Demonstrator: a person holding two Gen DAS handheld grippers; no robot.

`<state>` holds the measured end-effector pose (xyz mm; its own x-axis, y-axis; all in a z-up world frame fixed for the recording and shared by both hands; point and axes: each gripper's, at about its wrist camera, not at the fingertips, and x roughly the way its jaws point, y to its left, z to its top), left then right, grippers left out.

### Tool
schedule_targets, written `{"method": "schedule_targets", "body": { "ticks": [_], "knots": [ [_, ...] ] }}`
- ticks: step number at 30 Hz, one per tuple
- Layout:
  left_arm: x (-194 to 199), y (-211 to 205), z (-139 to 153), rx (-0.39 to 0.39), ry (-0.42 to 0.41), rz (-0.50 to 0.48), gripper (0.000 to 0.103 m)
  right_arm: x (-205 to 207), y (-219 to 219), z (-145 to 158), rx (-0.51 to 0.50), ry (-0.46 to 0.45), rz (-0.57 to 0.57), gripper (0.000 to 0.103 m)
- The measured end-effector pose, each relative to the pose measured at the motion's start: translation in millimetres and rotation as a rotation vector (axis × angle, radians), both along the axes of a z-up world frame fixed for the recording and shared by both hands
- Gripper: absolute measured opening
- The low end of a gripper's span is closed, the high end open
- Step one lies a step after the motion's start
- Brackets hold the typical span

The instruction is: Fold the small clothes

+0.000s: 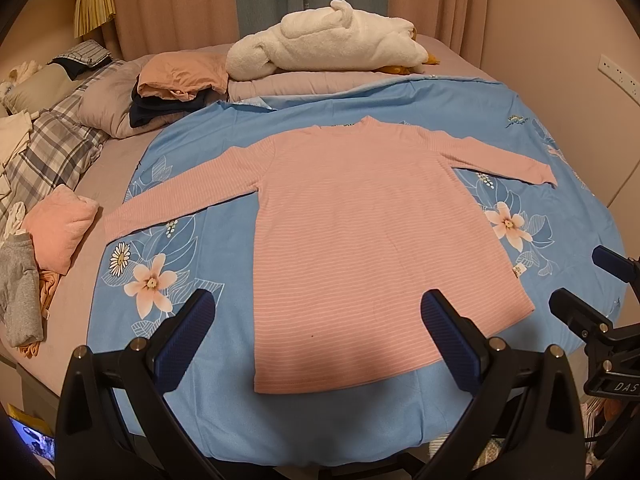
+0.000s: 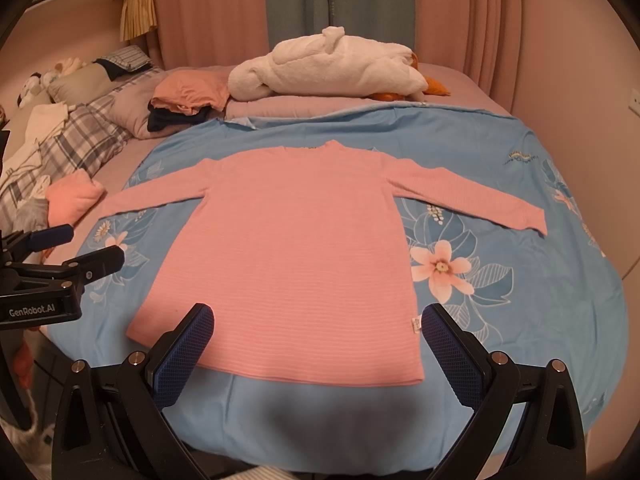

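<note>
Your pink shirt (image 1: 352, 220) is matt ribbed cloth; the blue sheet (image 1: 224, 152) smooth printed fabric; the white plush toy (image 1: 328, 40) fluffy fleece.

We are looking at a home bedroom: a bed (image 1: 448, 46) is filling the view, a floral blue cover (image 1: 360, 92) is lying across it, pillows (image 1: 60, 128) and folded clothes (image 1: 180, 80) are sitting at one side, and curtains (image 1: 172, 0) are hanging behind.

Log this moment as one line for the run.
pink shirt flat, unfolded, sleeves spread | left gripper open | right gripper open | neither holding
</note>
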<state>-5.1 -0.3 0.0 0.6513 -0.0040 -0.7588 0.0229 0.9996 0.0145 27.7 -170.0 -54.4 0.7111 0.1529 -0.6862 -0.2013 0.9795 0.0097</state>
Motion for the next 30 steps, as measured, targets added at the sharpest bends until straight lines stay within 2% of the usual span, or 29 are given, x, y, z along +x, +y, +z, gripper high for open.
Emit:
{"method": "schedule_targets", "body": {
  "ticks": [30],
  "knots": [
    [-1.4, 3.6, -2.7, 0.002, 0.005, 0.002, 0.103, 0.0, 0.2, -0.7, 0.002, 0.003, 0.001, 0.103]
  ]
}}
